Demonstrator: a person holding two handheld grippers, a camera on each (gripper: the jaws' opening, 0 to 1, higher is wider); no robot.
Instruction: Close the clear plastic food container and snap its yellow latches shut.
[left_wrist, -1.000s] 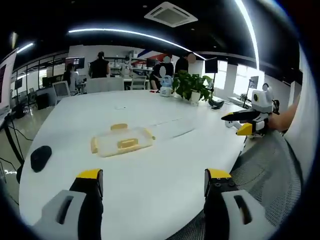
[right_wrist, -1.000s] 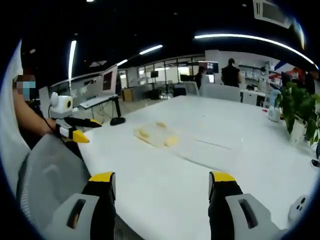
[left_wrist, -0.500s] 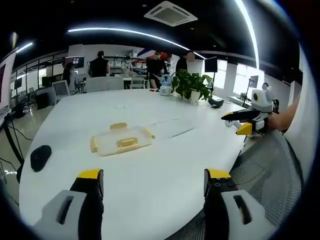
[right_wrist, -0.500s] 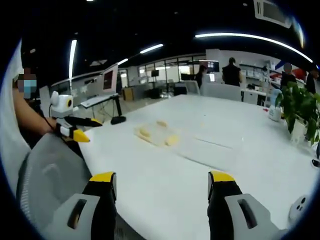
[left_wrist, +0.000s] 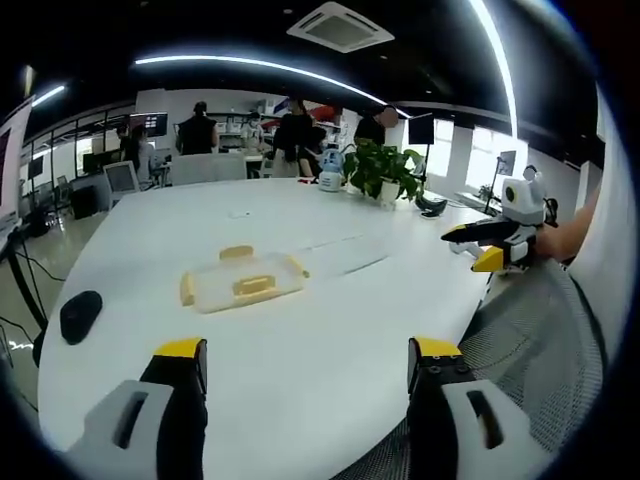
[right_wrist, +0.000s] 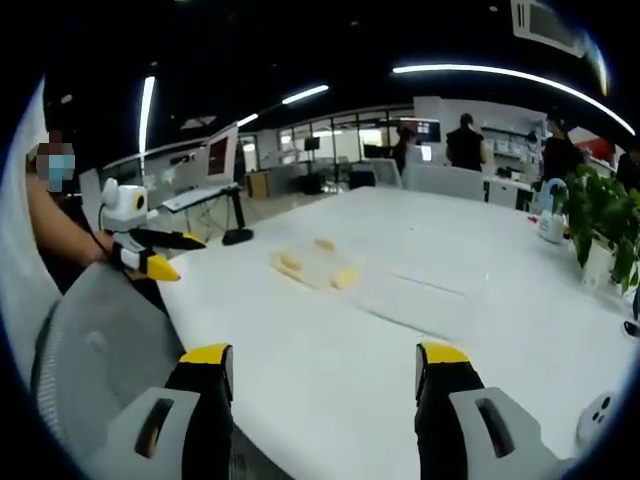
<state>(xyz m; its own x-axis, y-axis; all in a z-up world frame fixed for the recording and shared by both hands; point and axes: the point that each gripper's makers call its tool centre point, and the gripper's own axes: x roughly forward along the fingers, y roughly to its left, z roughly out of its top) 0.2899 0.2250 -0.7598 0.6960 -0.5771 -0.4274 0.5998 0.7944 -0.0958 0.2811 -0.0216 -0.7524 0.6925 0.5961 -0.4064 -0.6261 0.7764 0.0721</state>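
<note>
Both claws hang open, well short of the light, slippery clear container (left_wrist: 243, 283) mid-surface (left_wrist: 330, 340); press its yellow latches (left_wrist: 254, 286).

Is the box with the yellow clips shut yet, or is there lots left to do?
Nothing looks done yet. The container sits untouched on the white table. The left gripper and right gripper hang open and empty, well short of it. Reaching, closing and latching remain.

Both grey, yellow-tipped grippers, left gripper (left_wrist: 305, 365) and right gripper (right_wrist: 325, 365), hover with fingers spread wide, holding nothing, at the near edge of the white bench (left_wrist: 330, 300).
</note>
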